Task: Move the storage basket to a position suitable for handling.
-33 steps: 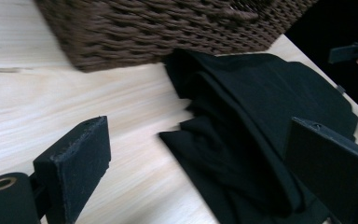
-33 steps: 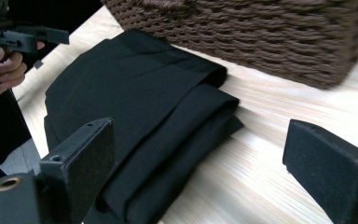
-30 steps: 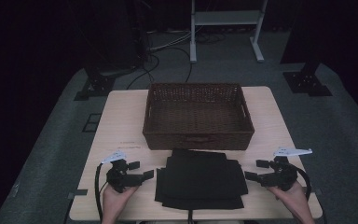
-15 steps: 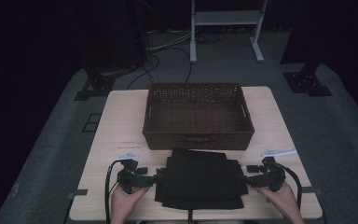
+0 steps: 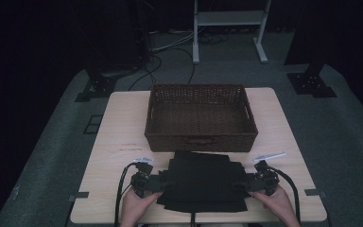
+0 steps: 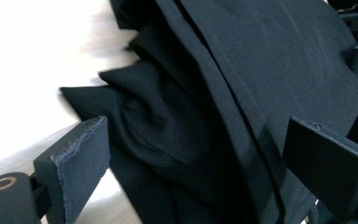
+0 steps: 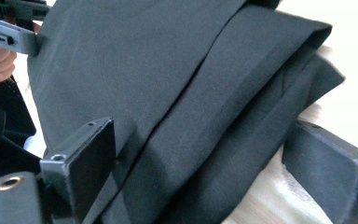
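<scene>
A folded black cloth (image 5: pixel 202 182) lies on the table's front half, just before a brown wicker basket (image 5: pixel 201 118). My left gripper (image 5: pixel 159 181) is at the cloth's left edge and my right gripper (image 5: pixel 244 183) at its right edge, each held by a hand. In the left gripper view the left gripper (image 6: pixel 200 154) is open, its jaws wide apart with the cloth's (image 6: pixel 242 84) rumpled layered edge between them. In the right gripper view the right gripper (image 7: pixel 207 158) is open too, straddling the cloth's (image 7: pixel 168 79) folded edge. Neither pair of jaws presses the fabric.
The light wooden table (image 5: pixel 123 123) has bare room left and right of the basket. Cables trail from both grippers toward the front edge. A white metal stand (image 5: pixel 229 19) and dark floor lie beyond the table.
Both grippers have moved inward from the table's sides to the cloth's left and right edges, so the fabric now lies between their open jaws. The cloth and basket have not shifted.
</scene>
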Tool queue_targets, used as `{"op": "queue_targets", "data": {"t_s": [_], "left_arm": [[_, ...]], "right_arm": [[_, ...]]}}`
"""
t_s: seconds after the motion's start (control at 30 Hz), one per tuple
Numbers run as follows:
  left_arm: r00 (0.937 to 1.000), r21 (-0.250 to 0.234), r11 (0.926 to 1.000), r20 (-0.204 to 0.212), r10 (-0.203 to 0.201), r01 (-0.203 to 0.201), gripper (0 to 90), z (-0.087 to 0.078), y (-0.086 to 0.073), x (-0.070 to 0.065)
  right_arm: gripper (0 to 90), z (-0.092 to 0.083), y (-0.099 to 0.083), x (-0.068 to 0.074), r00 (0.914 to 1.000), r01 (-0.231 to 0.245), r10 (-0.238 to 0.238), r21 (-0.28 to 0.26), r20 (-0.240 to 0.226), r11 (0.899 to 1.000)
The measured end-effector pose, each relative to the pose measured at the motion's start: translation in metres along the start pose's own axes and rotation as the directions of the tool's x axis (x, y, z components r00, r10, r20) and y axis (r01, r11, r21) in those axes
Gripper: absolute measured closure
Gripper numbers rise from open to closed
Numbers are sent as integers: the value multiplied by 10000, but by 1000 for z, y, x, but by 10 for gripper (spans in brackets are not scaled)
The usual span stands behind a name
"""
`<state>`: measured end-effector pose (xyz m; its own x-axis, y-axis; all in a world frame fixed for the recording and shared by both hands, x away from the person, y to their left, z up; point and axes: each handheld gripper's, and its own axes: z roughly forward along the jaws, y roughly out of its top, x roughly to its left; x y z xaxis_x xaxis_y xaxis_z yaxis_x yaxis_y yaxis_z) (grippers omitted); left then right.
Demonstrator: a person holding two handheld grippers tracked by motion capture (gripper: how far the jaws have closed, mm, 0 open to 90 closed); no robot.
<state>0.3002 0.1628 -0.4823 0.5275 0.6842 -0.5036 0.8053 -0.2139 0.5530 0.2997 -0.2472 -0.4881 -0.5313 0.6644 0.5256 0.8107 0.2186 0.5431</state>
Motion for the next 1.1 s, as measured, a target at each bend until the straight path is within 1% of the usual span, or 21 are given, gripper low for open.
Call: {"op": "queue_targets", "data": {"t_s": [0.03,0.1,0.2,0.23,0.27,0.3,0.33,0.4,0.43,0.47,0.53,0.63,0.67,0.73,0.83,0.87,0.9,0.97,1.0,1.03,1.1], "left_arm": [[10000,28,10000,-29,43,-43,72,1,0,-2],[10000,56,10000,-33,50,-50,71,3,1,-3],[9998,231,9996,-72,190,-189,72,6,3,-7],[9996,286,9992,-50,271,-270,72,8,4,-9],[9995,333,9989,-3,325,-325,77,10,4,-11],[9989,487,9978,161,443,-450,79,14,6,-14],[9989,487,9978,161,443,-450,109,14,6,-14],[9974,606,9971,577,435,-470,128,19,8,-18],[9960,646,9969,799,403,-455,140,23,9,-19],[9955,625,9972,880,362,-418,153,25,10,-20],[9945,628,9967,942,455,-515,196,29,11,-22],[9947,701,9957,871,545,-607,247,31,14,-24],[9943,725,9955,913,547,-614,269,32,14,-23],[9933,738,9962,1093,389,-471,327,33,15,-21],[9918,844,9952,1221,381,-487,399,34,16,-20],[9915,850,9952,1244,383,-491,415,35,17,-20],[9913,841,9951,1255,407,-515,450,35,17,-20],[9909,790,9951,1248,495,-597,465,34,18,-21],[9904,751,9950,1266,556,-654,500,33,18,-21],[9897,594,9953,1254,690,-769,516,30,18,-22],[9895,515,9955,1249,731,-800,546,29,18,-22]], "right_arm": [[106,1,0,0,9999,-67,66,-42,-131,10000],[113,2,0,0,9999,-37,36,-43,-144,10000],[133,6,2,3,9996,-40,41,44,-269,10000],[133,6,2,3,9996,-40,41,44,-269,10000],[136,10,5,7,9996,77,-72,188,-257,9998],[136,11,6,8,9996,96,-90,246,-256,9997],[136,11,6,8,9996,96,-90,246,-256,9997],[149,15,9,12,9995,237,-229,402,-216,9989],[176,17,11,14,9993,341,-334,486,-168,9982],[204,20,12,16,9987,491,-483,557,-160,9972],[225,24,14,19,9981,593,-579,654,-229,9961],[294,28,15,22,9969,749,-728,792,-289,9940],[308,28,15,22,9968,744,-717,817,-356,9939],[358,28,16,21,9966,669,-621,911,-544,9936],[418,30,16,18,9950,646,-568,955,-821,9933],[432,30,17,18,9948,642,-560,973,-849,9932],[465,30,17,19,9941,726,-644,942,-878,9929],[470,30,17,20,9940,746,-666,937,-865,9928],[504,27,18,21,9939,809,-738,865,-821,9930],[519,26,17,21,9938,825,-759,813,-815,9933],[564,23,17,22,9940,831,-778,676,-773,9942]]}}
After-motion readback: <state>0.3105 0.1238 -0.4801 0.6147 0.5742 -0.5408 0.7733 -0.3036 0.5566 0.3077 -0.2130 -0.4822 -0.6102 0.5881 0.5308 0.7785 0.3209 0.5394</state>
